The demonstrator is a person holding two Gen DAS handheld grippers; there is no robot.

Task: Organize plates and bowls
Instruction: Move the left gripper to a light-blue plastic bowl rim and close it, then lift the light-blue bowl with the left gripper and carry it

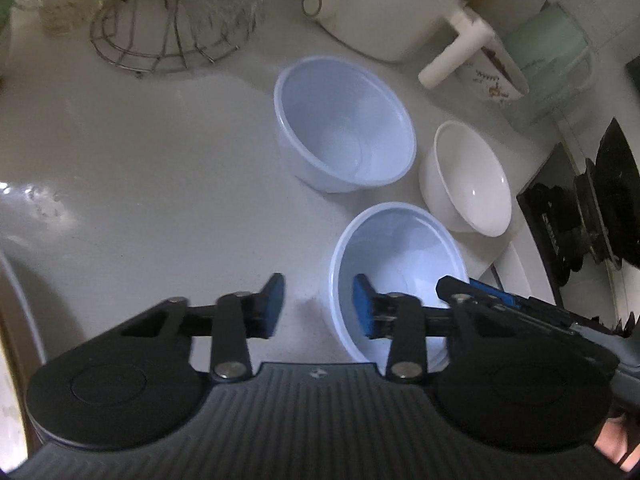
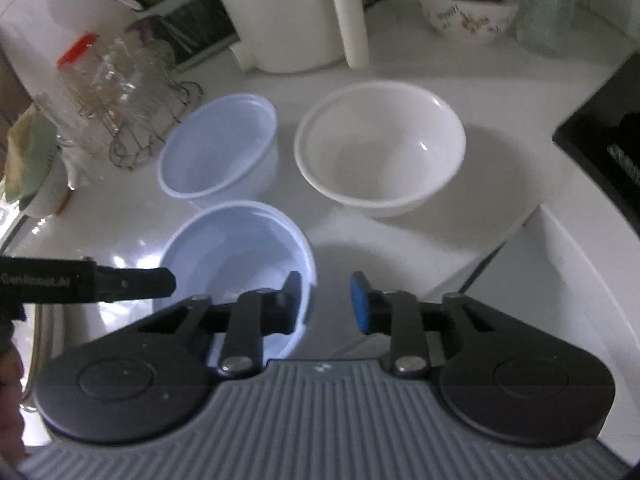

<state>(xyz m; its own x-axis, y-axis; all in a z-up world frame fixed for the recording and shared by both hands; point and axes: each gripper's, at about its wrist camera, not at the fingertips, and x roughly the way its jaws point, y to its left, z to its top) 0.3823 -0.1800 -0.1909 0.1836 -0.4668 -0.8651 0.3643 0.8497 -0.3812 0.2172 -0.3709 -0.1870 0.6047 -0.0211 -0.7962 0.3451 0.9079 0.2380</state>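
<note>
Pale-blue bowl point(image 2: 240, 264) at lower centre — glossy, empty; my left jaws point(image 1: 318, 306) and right jaws point(image 2: 326, 302) straddle its rim, narrowed, not pressing.

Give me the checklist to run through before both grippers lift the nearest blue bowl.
1. Left gripper straddles the rim of the near blue bowl, one finger inside and one outside: ok.
2. Right gripper straddles the opposite side of the rim in the same way: ok.
3. Pads pressing on the rim: not ok. Both grippers show a gap much wider than the thin rim.
4. Far blue bowl upright and empty, free to take a stacked bowl: ok.
5. White bowl stands apart from the near blue bowl: ok.
</note>
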